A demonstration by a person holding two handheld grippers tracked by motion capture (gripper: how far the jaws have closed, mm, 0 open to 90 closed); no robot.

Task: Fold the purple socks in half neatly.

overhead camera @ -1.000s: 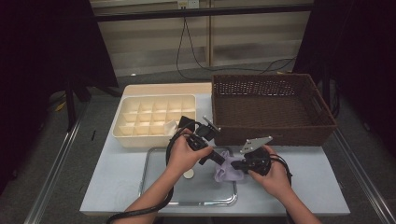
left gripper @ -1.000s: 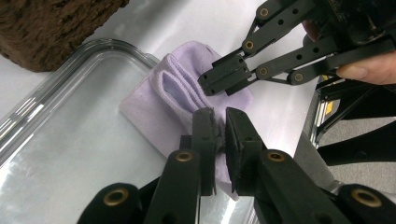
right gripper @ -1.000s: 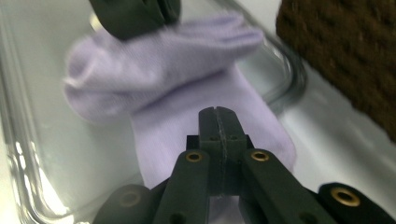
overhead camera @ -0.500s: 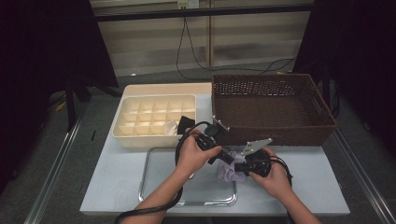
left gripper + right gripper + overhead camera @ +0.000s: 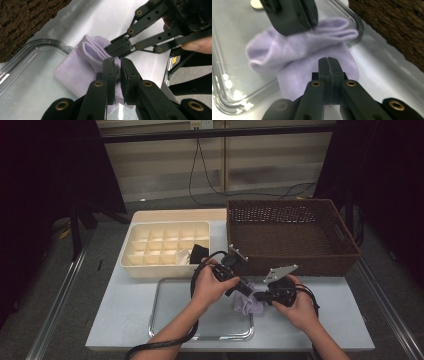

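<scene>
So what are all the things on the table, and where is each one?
sock: one, pale purple, folded, lying over the right rim of the tray.
tray: one, shiny metal, at the front of the table.
compartment box: one, cream, behind the tray on the left, with something dark and something pale in its front right cells.
basket: one, dark brown wicker, at the back right.
table: one, pale grey.
left tongs: one, black, pinching a fold of the sock.
right tongs: one, black, shut on the sock's edge.
hands: two, one gripping each of the tongs.
</scene>
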